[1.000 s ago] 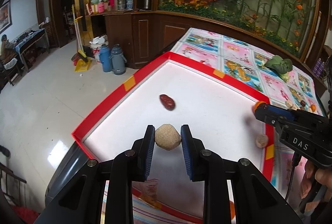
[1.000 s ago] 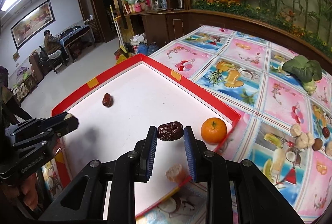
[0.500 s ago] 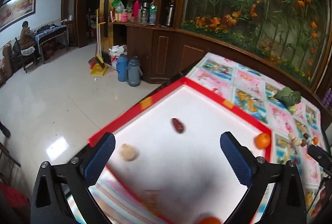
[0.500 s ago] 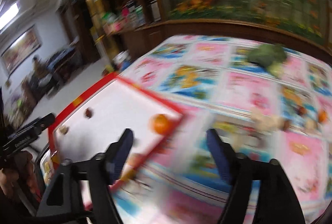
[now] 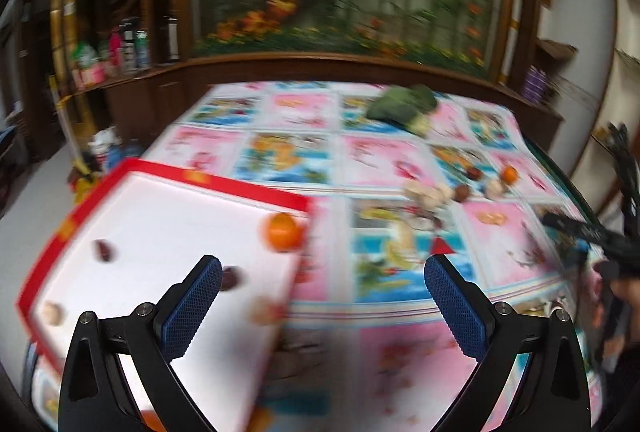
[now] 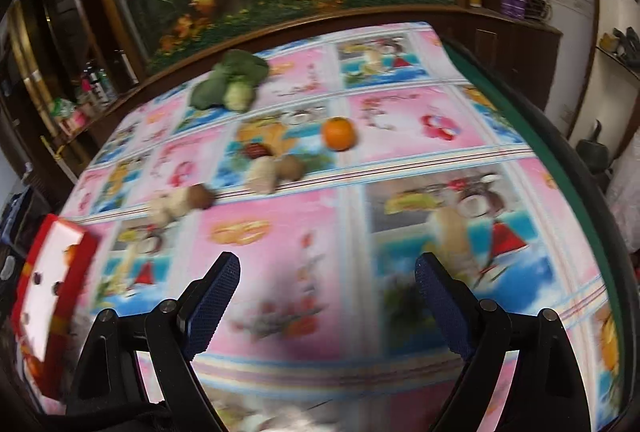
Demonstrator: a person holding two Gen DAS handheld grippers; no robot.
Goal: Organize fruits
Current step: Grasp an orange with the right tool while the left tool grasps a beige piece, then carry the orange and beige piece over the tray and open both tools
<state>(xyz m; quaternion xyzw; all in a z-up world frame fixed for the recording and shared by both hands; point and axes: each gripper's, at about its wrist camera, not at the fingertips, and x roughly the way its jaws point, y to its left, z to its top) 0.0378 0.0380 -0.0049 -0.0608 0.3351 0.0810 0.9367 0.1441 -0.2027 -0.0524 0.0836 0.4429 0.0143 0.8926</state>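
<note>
Both pairs of tongs gape wide with nothing between the pads: the left tongs (image 5: 323, 298) hang over the near corner of the red-rimmed tray (image 5: 224, 184), the right tongs (image 6: 327, 294) over bare patterned cloth on the counter (image 6: 420, 119). The fruit is split: in the tray lie an orange (image 5: 282, 232), two dark dates (image 5: 105, 250) and pale lumps, while a second orange (image 6: 338, 133), a red date (image 6: 256, 150) and several brown and pale pieces (image 6: 276, 171) sit loose on the cloth, well apart from the tray. The likely trouble is the round loose orange rolling off if a pad nudges it instead of straddling it, and the clustered pieces touch, so closing on one may drag its neighbour. Both views are smeared, so aim is uncertain. The left view alone shows the tray's contents clearly; the right view alone shows the loose cluster and the green vegetable (image 6: 230, 81) up close.
</note>
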